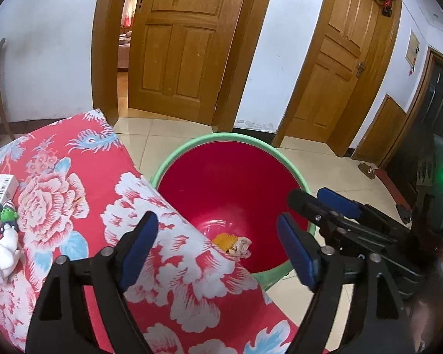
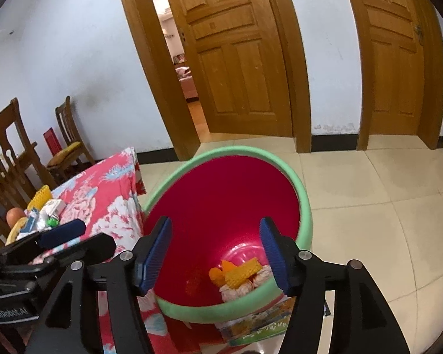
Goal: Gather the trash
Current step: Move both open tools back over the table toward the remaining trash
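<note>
I have the table (image 1: pixel 82 177) under its flowered red cloth on my left, and the bin (image 2: pixel 305 209), red inside with a green rim, standing on the floor tiles hard against the table's edge. Both claws hang over the bin's mouth. The right claw (image 2: pixel 215 253) sits nearly straight above the bin's bottom, fingers spread and nothing between them. The left claw (image 1: pixel 218 247) straddles the table edge, one finger over the cloth and one over the bin, also spread and empty.

Down in the bin lie a yellow ridged piece (image 2: pixel 241 272), orange scraps (image 2: pixel 217 274) and crumpled paper (image 2: pixel 251 287).

What is left to collect lies on the far left end of the table: a small cluster (image 2: pixel 41 215) of boxes, wrappers and a yellow comb-like thing, beside a small green-headed toy (image 1: pixel 9 215). From either claw that cluster lies leftward, away from the bin. I judge my left claw the nearer one, so the next reach should swing left across the cloth.
</note>
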The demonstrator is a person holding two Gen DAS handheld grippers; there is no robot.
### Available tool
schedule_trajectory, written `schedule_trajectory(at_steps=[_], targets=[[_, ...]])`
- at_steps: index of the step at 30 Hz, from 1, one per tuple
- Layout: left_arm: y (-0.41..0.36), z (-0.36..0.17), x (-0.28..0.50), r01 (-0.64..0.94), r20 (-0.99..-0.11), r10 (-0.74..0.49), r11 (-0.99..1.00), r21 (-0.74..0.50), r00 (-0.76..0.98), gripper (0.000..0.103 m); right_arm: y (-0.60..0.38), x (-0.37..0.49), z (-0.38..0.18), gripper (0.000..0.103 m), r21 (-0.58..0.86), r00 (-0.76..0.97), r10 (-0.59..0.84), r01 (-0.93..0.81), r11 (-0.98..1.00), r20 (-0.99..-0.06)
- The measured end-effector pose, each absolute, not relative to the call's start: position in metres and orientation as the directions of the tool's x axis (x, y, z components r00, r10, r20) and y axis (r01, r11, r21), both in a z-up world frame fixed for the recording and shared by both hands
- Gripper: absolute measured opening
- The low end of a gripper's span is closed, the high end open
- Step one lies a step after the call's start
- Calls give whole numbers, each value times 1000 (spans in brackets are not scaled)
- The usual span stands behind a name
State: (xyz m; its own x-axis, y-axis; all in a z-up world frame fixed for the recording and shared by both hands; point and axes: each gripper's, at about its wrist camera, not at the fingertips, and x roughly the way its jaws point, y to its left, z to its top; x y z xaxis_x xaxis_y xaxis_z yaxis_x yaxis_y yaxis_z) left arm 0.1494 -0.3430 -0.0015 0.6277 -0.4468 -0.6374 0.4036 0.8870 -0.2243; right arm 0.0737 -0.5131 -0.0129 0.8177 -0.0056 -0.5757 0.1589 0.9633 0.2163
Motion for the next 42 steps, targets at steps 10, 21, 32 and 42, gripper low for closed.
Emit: schedule_trajectory(at_steps=[10, 21, 32, 42], targets=[[-311, 8, 154, 349, -628, -383, 919, -184, 677, 96, -490, 76, 2, 71, 200, 839, 7, 122, 972, -544], [-254, 18, 157, 278, -613, -331, 943, -184, 717, 96, -446, 100, 15, 72, 251, 850, 95, 44, 967, -518], [-206, 19, 163, 220, -607, -303, 953, -210, 734, 96, -397, 122, 18, 72, 227, 841, 132, -11, 974, -524], [-147, 19, 167, 141, -610, -234, 970, -197, 757, 96, -363, 143, 10, 73, 252, 811, 192, -57, 966, -553]])
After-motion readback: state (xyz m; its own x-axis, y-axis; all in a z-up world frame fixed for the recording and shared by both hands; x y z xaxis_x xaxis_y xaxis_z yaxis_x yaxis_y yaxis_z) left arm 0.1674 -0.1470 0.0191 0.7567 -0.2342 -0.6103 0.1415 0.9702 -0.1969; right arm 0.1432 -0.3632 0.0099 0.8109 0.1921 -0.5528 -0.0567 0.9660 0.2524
